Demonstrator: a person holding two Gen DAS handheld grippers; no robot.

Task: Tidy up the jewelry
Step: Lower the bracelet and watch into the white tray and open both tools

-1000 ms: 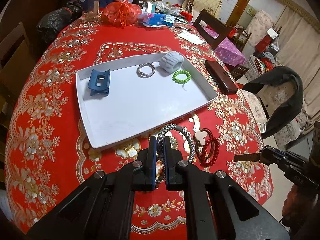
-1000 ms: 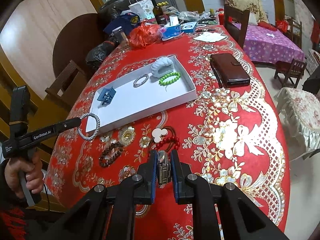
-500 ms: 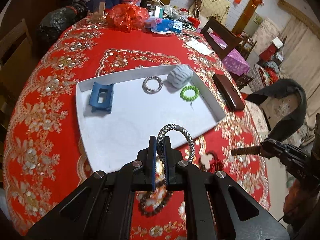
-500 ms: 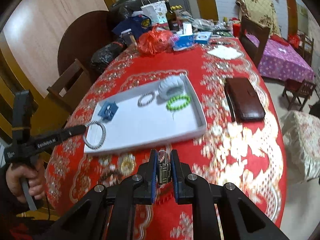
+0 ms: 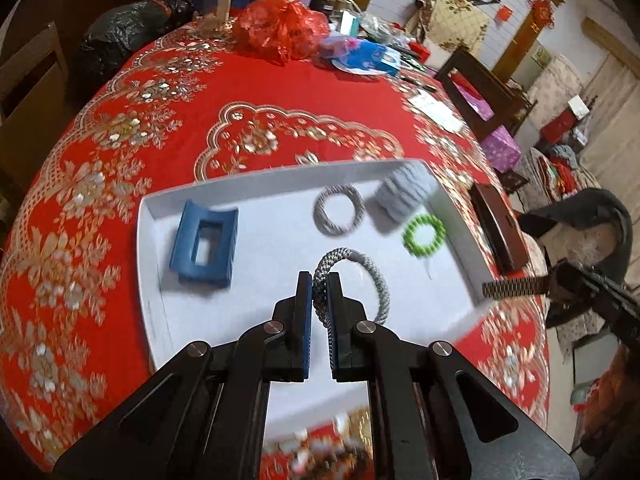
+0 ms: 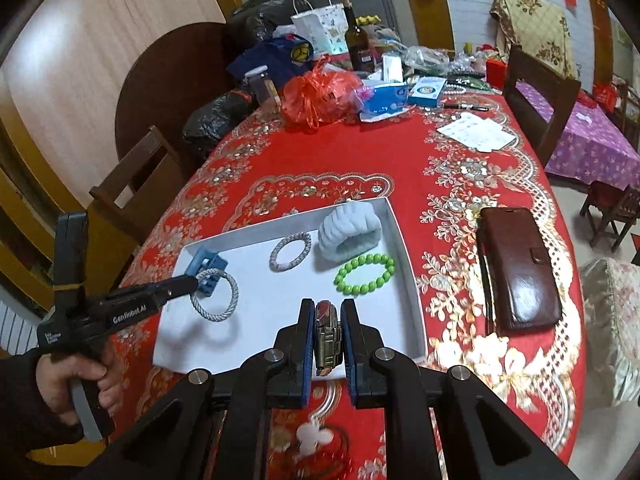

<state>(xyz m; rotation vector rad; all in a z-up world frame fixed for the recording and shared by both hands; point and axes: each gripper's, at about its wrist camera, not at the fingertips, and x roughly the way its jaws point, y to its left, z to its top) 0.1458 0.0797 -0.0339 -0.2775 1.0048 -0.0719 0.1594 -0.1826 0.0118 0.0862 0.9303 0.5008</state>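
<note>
Both loads carried from the tablecloth edge to over the white tray (image 6: 402, 248) w/in the last sec, so drop-off looked next. Left gripper (image 5: 319, 280) clamped on grey rope bracelet (image 5: 360, 276), hung above tray middle; right gripper (image 6: 327, 314) clamped on metal watch (image 6: 328, 332) over near rim (watch band seen from left cam). Counted in tray: 1 blue hair clip (image 5: 205, 245), 1 grey bracelet (image 5: 339, 215), 1 grey scrunchie (image 5: 406, 194), 1 green bead bracelet (image 5: 424, 236). Outside tray: 1 brown wallet (image 6: 520, 268); red beads near edge, blurred
</note>
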